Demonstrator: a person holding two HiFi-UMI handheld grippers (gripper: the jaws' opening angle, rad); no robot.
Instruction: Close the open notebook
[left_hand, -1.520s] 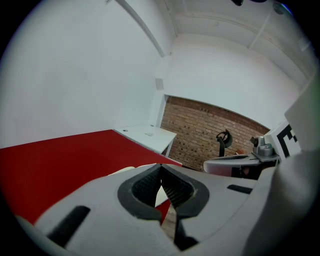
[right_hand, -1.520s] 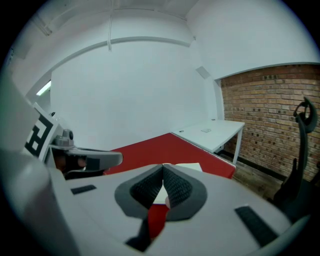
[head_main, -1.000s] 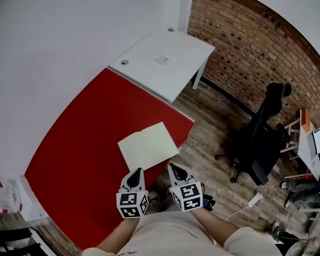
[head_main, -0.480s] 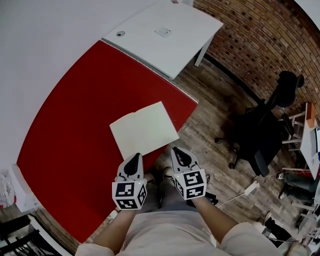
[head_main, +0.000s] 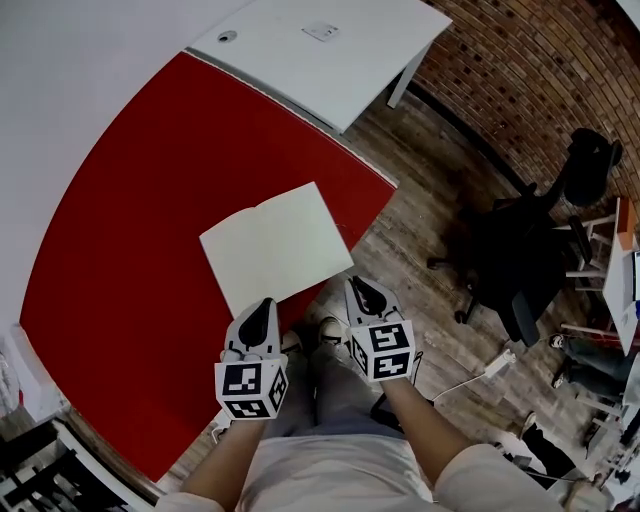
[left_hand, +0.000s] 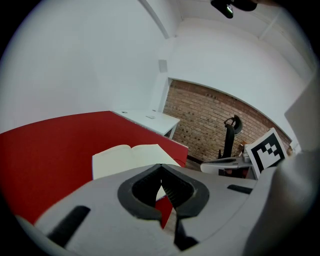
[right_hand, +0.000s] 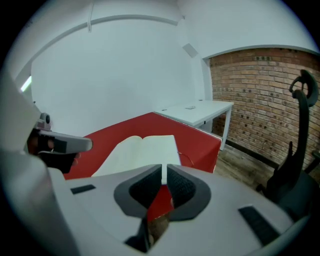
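With left gripper (head_main: 262, 304) and right gripper (head_main: 357, 286) pressed together, empty, we should slip 1 under the notebook's (head_main: 275, 245) page edge.

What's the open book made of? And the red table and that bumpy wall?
Cream open notebook: matte paper, blank pages dipping at the spine. Red table top: smooth, even, maybe laminate or paint. Reddish-brown wall: rough brick, mortar lines showing.

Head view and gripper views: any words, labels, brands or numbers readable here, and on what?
None can be read.
Open notebook: pages blank.
Marker cubes: black-and-white square patterns only, no letters.
Small plate on the white table: too small to read.
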